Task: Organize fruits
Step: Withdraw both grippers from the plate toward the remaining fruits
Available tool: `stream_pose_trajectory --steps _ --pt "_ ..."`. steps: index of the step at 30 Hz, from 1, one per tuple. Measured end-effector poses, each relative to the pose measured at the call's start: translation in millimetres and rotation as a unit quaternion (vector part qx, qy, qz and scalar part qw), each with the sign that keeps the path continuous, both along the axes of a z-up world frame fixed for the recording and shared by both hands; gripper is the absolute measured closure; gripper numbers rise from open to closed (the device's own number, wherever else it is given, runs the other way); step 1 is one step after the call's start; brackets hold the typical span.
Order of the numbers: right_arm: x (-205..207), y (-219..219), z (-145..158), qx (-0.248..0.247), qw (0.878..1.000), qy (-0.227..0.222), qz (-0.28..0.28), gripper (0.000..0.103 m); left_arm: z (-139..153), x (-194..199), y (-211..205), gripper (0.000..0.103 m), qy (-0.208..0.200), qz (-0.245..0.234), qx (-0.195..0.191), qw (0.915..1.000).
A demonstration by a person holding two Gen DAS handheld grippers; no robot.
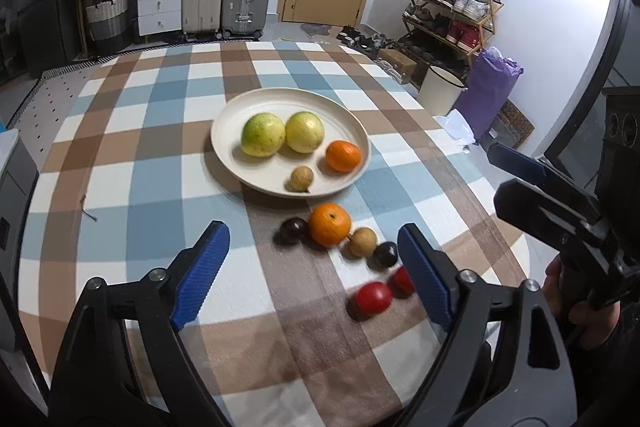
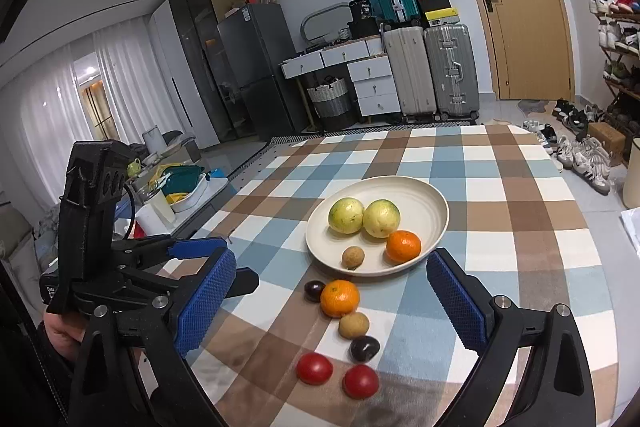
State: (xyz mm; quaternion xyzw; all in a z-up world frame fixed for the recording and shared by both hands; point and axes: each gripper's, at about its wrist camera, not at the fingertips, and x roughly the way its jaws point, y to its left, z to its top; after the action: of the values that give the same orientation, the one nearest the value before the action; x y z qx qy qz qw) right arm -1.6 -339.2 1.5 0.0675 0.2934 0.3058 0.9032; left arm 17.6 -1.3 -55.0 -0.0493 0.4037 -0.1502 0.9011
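Cream-coloured, the plate [image 1: 352, 131] sits in the middle of a table with a checked cloth [image 1: 152, 163] of blue, brown and white. On the plate lie two yellow-green fruits [image 1: 263, 135], touching side by side toward 11 o'clock, an orange mandarin [image 1: 343, 156] at about 3 o'clock and a small brown fruit [image 1: 301, 179] at 6 o'clock, near the rim. On the cloth just beside the plate's near rim lies a second mandarin [image 2: 340, 298], with a dark plum [image 2: 314, 291] at its 9 o'clock. Another small brown fruit [image 2: 353, 325] touches the mandarin at 5 o'clock, then a second dark plum [image 2: 364, 348], and nearest to the cameras are two red tomatoes [image 2: 314, 368]. The left gripper [image 1: 314, 267] has its blue pads wide apart with nothing between them. The right gripper [image 2: 331, 301] also stands wide apart and empty, above the loose fruits.
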Motion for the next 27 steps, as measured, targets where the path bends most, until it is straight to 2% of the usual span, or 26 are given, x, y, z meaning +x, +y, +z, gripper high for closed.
stream_pose_trajectory --steps 2,5,12,19,27 --pt "-4.9 -1.5 -0.1 0.001 1.000 -0.002 -0.002 0.005 -4.0 -2.7 -4.9 0.015 0.004 -0.007 0.003 1.0000" --pt "-11.3 -5.1 -2.5 0.004 1.000 -0.002 -0.004 0.005 -11.9 -9.4 -11.4 0.002 0.011 -0.011 0.004 0.9999" --pt "-26.2 -12.5 -14.1 -0.004 1.000 0.006 -0.009 0.005 -33.2 -12.1 -20.7 0.002 0.035 -0.021 0.009 0.9991" --pt "-34.5 -24.1 -28.9 -0.005 0.999 0.025 -0.023 0.005 -68.7 -8.0 -40.5 0.002 0.080 -0.035 0.049 0.9950" --pt "-37.6 -31.2 -37.7 -0.006 0.999 0.034 -0.030 0.005 -88.1 -0.7 -56.5 0.002 0.089 -0.039 0.081 0.9919"
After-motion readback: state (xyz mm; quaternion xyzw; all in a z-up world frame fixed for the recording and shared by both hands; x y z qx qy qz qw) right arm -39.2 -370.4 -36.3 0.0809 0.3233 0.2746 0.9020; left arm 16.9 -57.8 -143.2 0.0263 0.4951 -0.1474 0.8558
